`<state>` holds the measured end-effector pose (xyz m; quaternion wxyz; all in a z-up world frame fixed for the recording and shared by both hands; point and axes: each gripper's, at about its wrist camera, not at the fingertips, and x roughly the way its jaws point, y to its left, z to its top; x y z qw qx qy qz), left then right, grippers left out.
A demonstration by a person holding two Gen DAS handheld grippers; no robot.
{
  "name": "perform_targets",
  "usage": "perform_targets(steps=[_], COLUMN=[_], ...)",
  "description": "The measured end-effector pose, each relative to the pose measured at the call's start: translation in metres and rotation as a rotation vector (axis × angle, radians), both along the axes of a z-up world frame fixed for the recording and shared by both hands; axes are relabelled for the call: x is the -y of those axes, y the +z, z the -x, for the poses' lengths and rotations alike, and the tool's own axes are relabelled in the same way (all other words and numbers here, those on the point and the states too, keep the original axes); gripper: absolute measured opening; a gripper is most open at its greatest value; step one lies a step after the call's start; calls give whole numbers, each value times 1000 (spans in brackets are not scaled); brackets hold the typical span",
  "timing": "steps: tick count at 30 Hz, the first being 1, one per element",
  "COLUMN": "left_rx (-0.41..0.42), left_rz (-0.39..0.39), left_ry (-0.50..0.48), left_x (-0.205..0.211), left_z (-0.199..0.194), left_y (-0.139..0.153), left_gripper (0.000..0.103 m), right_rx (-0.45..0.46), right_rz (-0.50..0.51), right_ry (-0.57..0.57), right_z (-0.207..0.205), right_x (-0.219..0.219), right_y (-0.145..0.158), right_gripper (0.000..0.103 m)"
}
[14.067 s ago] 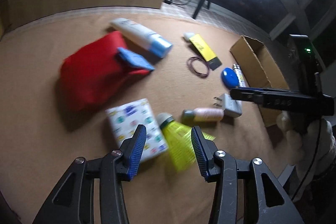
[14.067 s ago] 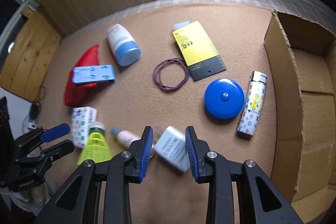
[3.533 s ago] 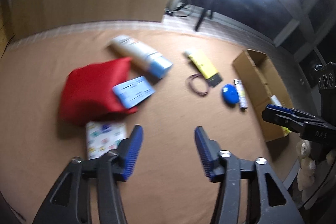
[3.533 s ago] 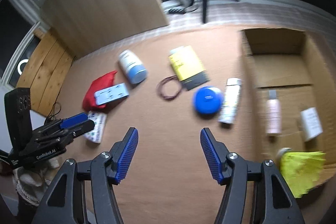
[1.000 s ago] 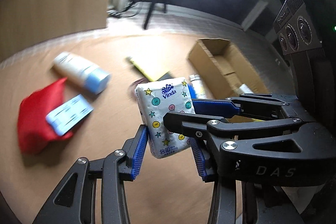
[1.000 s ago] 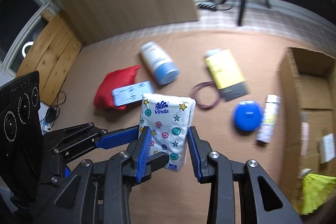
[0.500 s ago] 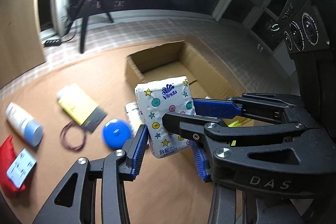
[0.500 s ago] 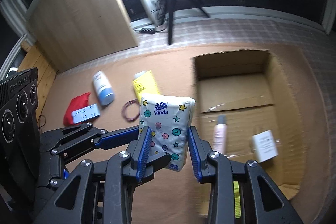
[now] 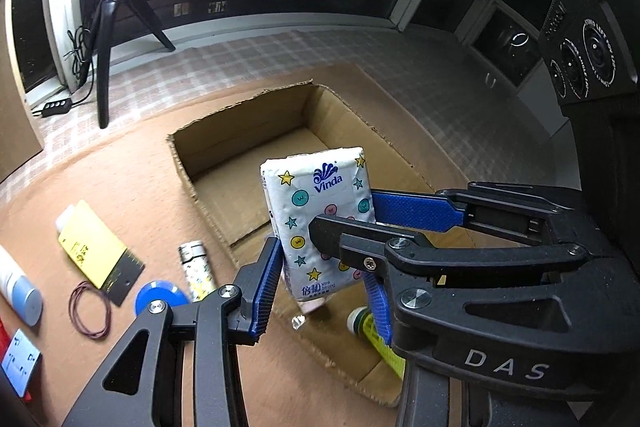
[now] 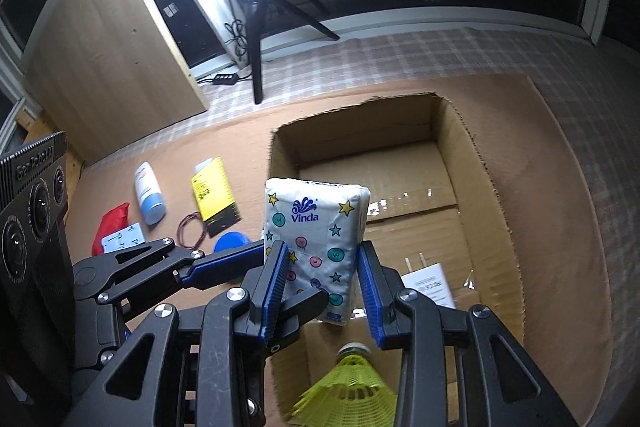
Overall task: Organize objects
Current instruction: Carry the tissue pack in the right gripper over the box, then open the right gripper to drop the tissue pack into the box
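Observation:
A white Vinda tissue pack (image 9: 320, 223) printed with stars and dots hangs upright above the open cardboard box (image 9: 248, 131). My left gripper (image 9: 322, 297) is shut on its lower part, blue pads on either side. My right gripper (image 10: 320, 287) is shut on the same pack (image 10: 316, 227), crossing the left one at an angle. In the right wrist view the box (image 10: 360, 123) lies right under the pack. Inside it are a yellow shuttlecock (image 10: 348, 395) and a small white labelled block (image 10: 428, 287). The pack and fingers hide part of the box floor.
On the brown mat left of the box lie a patterned lighter (image 9: 196, 271), a blue disc (image 9: 160, 297), a yellow card (image 9: 96, 247), a rubber band (image 9: 90, 311), a white-blue tube (image 9: 20, 291), a red cloth (image 10: 110, 227) and a blue-white card (image 10: 122, 237). A ring-light tripod (image 10: 256, 39) stands behind.
Both grippers have carried the tissue pack sideways from over the mat's loose items to above the open box. Their hold on the pack looks unchanged.

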<state>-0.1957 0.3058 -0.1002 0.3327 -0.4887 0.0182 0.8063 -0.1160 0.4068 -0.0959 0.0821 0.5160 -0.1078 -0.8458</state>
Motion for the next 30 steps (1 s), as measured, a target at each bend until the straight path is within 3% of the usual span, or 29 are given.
perform_targets(steps=[9,11,13,14,15,24,30], left_rx=[8,7,-7,-7,-3,-15,-28], left_rz=[19,25,30,30,29,29,32], left_ry=[-11,-8,9,10,9,20,79], left_x=[-14,-14,-11,-9,-7,18,67], left_z=[9,10,11,11,11,4,-2], left_y=[-8,-9,-8,-7,-7,3,14], left_gripper=[46,68,77,77,77,77,77], right_rx=[11,5,4,2,-5,-4,-17], right_rz=[-7,-11,-21,-26,-32,-31,-10], right_ry=[-2,8,5,-2,-9,-9,-1], right_z=[5,5,5,4,4,1,-6], right_x=[-13,-12,-12,-13,-13,-2,11], right_y=[-6,-6,-5,-4,-3,1,8], right_gripper=[33,37,53,61,61,62,62])
